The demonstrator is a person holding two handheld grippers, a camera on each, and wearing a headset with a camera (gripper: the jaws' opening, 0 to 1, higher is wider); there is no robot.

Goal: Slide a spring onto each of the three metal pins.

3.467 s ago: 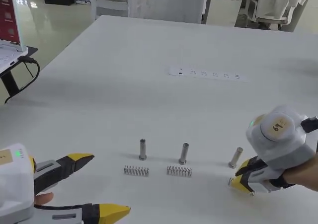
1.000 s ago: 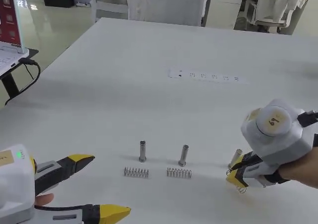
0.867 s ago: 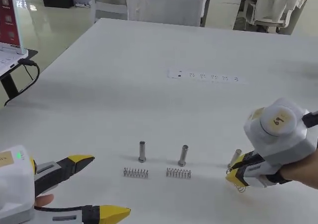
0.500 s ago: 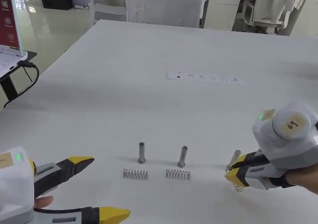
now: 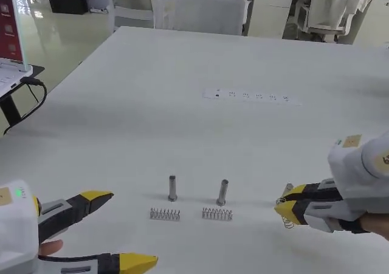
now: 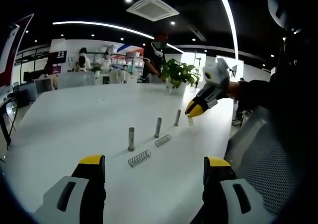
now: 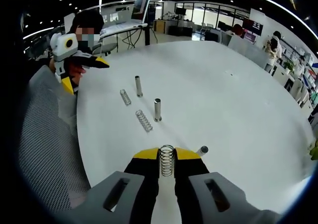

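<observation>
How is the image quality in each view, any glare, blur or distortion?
Head view: soft even light, only faint shadows beside the pins on the table, no blur. Left gripper view: fisheye curves the table edge; ceiling lights streak. Right gripper view: held spring sharp, room bowed.

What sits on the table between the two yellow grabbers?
In the head view, the left pin and middle pin stand between the left gripper and the right gripper, which grips the third spring; the left spring and middle spring lie before them.
</observation>
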